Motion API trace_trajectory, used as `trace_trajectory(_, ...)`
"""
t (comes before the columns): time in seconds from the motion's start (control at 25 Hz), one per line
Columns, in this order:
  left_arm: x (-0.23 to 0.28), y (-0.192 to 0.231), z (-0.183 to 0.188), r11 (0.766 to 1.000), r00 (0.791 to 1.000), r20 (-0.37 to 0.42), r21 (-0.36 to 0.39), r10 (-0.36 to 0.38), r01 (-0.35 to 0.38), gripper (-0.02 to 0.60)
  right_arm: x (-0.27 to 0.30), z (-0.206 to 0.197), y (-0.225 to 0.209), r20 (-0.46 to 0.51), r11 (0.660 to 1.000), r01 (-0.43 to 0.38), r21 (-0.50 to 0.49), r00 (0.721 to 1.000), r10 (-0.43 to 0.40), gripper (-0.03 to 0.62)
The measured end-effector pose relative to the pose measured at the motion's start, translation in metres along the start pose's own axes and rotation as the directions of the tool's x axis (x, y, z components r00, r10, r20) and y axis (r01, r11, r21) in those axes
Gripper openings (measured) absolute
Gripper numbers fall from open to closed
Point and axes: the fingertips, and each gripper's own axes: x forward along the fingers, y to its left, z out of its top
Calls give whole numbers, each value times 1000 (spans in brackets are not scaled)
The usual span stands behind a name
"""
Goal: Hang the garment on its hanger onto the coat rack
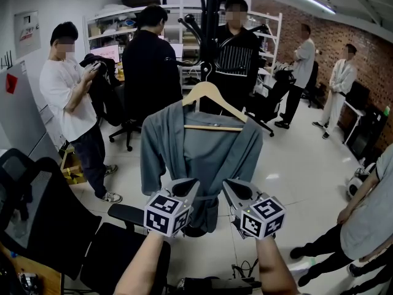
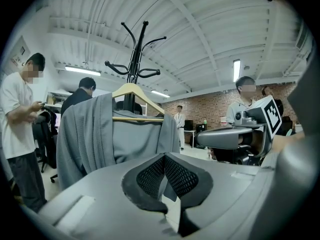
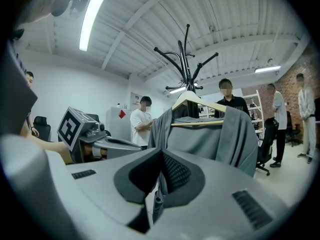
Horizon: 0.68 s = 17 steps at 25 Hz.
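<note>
Both grippers are held low before the garment, side by side, pointing away from the person. The left gripper [image 2: 164,170] has its jaws pressed together, the ribbed pads meeting along one line. A pale grey sliver shows in the slot behind them, and it is hard to tell whether that is cloth or floor. The right gripper [image 3: 161,168] is likewise clamped to, pads touching, with a thin grey strip in the slot behind that cannot be made out either. Nothing shows between either pair of pad tips.

In the head view both tips lie just beside the lower front of the grey garment [image 1: 202,149]; whether they touch it cannot be judged. The hem is partly hidden behind the left marker cube [image 1: 167,215].

The garment hangs open-fronted on a wooden hanger [image 1: 209,91], against the pole of the black coat rack [image 1: 212,17]. Which arm bears the hanger's hook is unclear. The rack's top is cut off by the head view's upper edge, and its base is mostly hidden behind the garment.

A wooden bench [image 1: 27,275] shows only one corner, the rest cut off. A black chair [image 1: 43,214] stands just beside its far edge, and the rack stands well apart from that edge. A person in a white shirt [image 1: 64,97] stands beyond the chair, and another person [image 1: 368,220] is cut off at the right
</note>
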Motion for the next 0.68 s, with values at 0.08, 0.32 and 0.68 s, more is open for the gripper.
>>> trace_trajectory(0.08, 0, 0, 0, 1000, 1000, 1, 2, -2, 2, 1, 0, 0, 0, -1, 1000, -2, 1, 1000, 2, 9)
trace_trajectory(0.32, 4, -1, -2, 1000, 1000, -17, 14, 0, 0, 0, -2, 0, -1, -4, 1000, -14, 12, 1000, 14, 9)
trace_trajectory(0.68, 8, -7, 0, 1000, 1000, -13, 19, -23, 23, 0, -3, 1, -3, -4, 1000, -16, 10, 1000, 16, 11)
